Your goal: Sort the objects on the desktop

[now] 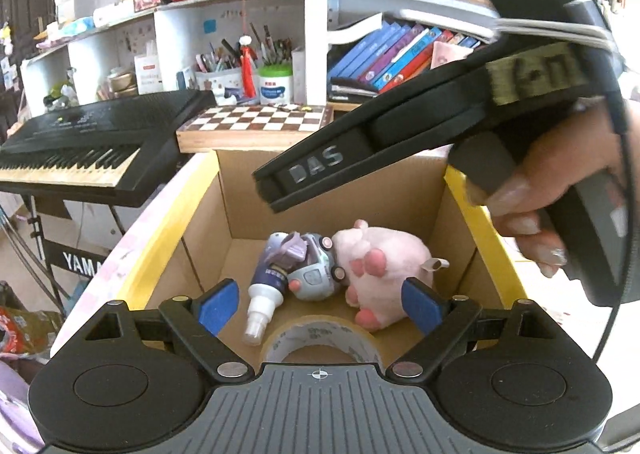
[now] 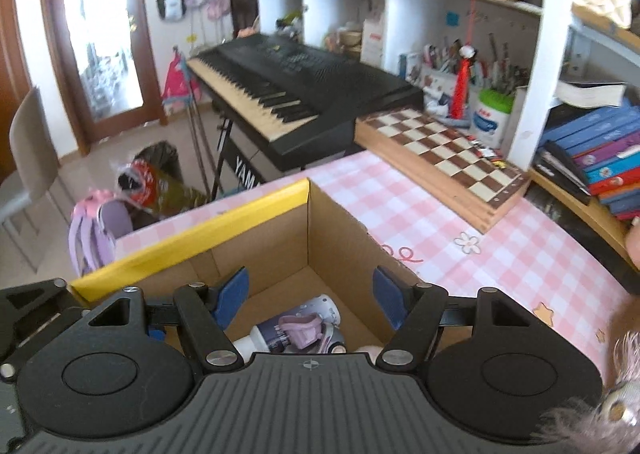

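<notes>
1. Left gripper (image 1: 320,304) sits at the bottom centre of the left wrist view, blue pads spread wide with nothing between them, hanging above the open cardboard box (image 1: 460,254).
2. The box has a yellow rim; it fills the centre of that view and rests on a pink checked tablecloth (image 2: 460,221).
3. On the box floor: a pink plush toy (image 1: 380,266) right of centre, lying on its side.
4. A small grey-blue toy car (image 1: 316,274) touches the plush on its left.
5. A spray bottle (image 1: 266,294) with a white cap lies tilted left of the car, touching it; something purple lies on top of the bottle.
6. A roll of clear tape (image 1: 320,338) lies at the lower centre, just beside the bottle's cap and the plush's feet.
7. Right gripper (image 2: 310,302) is at the bottom centre of the right wrist view, pads apart, empty, above the box corner.
8. In the left wrist view the right gripper's black body crosses the upper right, held by a hand (image 1: 560,205) at the right edge.
9. Chessboard (image 2: 440,157) lies on the table beyond the box, right of centre in the right wrist view.
10. Black keyboard (image 2: 288,85) stands upper centre, on a stand beside the table.
11. Shelves with books (image 2: 600,149) at the right edge; pen pots in the middle cubby.
12. A fuzzy grey-pink thing shows in the lower right corner, too blurred to identify.
</notes>
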Demonstrator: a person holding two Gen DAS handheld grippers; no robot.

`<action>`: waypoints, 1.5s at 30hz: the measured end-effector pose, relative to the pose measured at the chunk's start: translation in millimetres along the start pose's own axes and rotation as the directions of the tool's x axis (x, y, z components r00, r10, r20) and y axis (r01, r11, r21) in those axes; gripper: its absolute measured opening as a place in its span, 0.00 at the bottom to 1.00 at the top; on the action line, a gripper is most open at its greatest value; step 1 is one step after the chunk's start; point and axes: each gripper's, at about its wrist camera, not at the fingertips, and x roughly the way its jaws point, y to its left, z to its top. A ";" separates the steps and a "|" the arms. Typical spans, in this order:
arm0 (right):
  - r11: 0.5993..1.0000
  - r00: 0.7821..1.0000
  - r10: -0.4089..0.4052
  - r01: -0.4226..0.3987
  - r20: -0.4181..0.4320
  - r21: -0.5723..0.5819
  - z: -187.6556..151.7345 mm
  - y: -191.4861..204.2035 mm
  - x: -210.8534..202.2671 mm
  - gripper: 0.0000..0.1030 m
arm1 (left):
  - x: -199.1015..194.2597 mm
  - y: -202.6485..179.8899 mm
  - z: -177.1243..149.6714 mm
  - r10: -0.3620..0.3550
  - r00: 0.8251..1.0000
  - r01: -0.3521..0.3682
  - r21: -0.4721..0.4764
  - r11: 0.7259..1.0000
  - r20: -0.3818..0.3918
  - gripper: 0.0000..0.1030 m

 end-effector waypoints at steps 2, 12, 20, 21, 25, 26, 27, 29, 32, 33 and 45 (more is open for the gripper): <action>1.000 1.000 -0.016 0.016 0.024 0.010 -2.1 3.3 -12.0 0.64 | -6.0 -0.6 -3.0 -0.002 1.000 0.002 0.005 1.000 0.010 0.88; 0.983 0.974 -0.168 0.154 0.151 0.097 -27.8 18.5 -71.2 0.67 | -38.8 7.0 -14.3 0.011 0.998 -0.010 -0.019 1.000 0.061 0.88; 0.948 0.937 -0.293 0.259 0.189 0.184 -56.1 28.5 -100.4 0.67 | -65.6 18.9 -24.0 0.035 0.993 -0.029 -0.054 0.998 0.116 0.88; 0.945 0.932 -0.305 0.271 0.194 0.186 -59.4 31.2 -103.9 0.67 | -68.3 20.3 -25.6 0.036 0.992 -0.029 -0.059 0.998 0.120 0.88; 0.932 0.916 -0.343 0.305 0.207 0.196 -72.7 43.1 -117.8 0.67 | -79.5 24.6 -33.1 0.042 0.990 -0.032 -0.074 0.997 0.135 0.88; 0.928 0.912 -0.353 0.313 0.209 0.200 -76.1 46.2 -121.0 0.67 | -82.4 25.5 -35.2 0.044 0.989 -0.033 -0.077 0.996 0.140 0.88; 0.925 0.909 -0.361 0.320 0.210 0.205 -79.4 49.3 -124.3 0.67 | -84.7 26.4 -37.1 0.045 0.989 -0.034 -0.080 0.996 0.143 0.88; 0.918 0.903 -0.376 0.332 0.210 0.216 -86.3 55.3 -131.1 0.67 | -89.3 28.4 -41.0 0.046 0.988 -0.033 -0.089 0.995 0.148 0.88; 0.908 0.894 -0.397 0.350 0.208 0.230 -95.3 64.0 -139.1 0.67 | -95.8 30.4 -47.2 0.044 0.987 -0.029 -0.098 0.995 0.154 0.88; 0.904 0.891 -0.405 0.357 0.206 0.236 -99.1 67.6 -141.9 0.67 | -97.7 31.1 -49.3 0.044 0.987 -0.029 -0.098 0.995 0.155 0.88; 0.869 0.881 -0.453 0.401 0.140 0.291 -150.3 117.3 -166.2 0.67 | -133.5 38.4 -94.4 0.045 0.992 -0.031 -0.116 0.993 0.116 0.88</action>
